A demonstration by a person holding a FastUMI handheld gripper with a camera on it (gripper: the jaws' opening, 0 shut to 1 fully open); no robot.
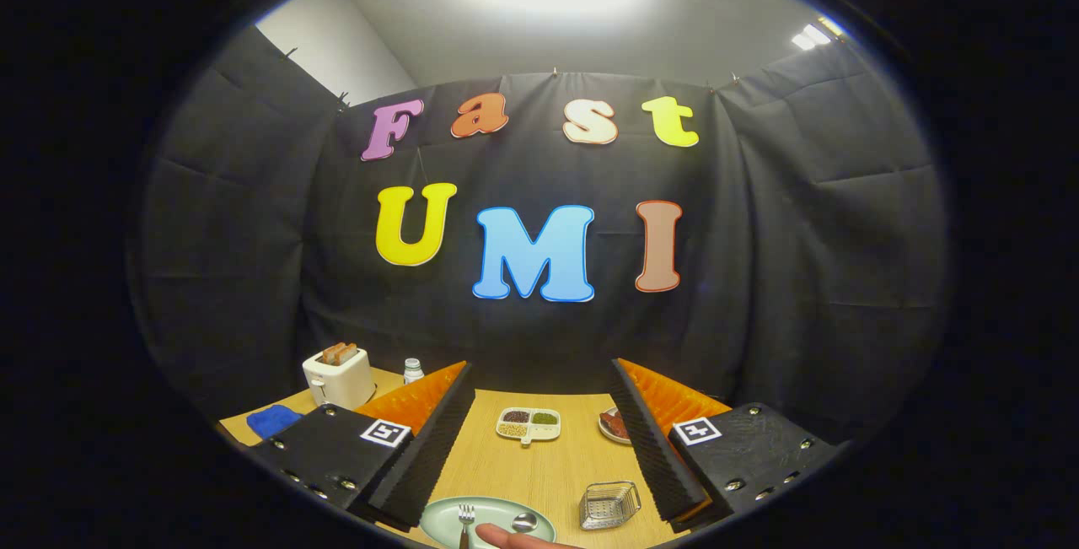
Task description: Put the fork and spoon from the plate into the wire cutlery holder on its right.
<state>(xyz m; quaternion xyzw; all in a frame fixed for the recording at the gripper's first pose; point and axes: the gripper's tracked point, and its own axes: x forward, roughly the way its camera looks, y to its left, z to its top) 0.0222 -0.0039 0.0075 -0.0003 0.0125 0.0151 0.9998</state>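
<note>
The gripper [539, 439] stood wide open, holding nothing. Between its fingers, the plate [438, 524] held the fork [465, 520] and spoon [524, 521]; the wire cutlery holder [609, 505] beside it sat empty.

one fork [464, 519], one spoon [523, 521], one plate [438, 519]

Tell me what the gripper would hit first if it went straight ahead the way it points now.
Likely the divided snack dish, lying on the table ahead between the open gripper fingers. Depth is unclear; if it passes above, the black cloth wall comes next.
</note>
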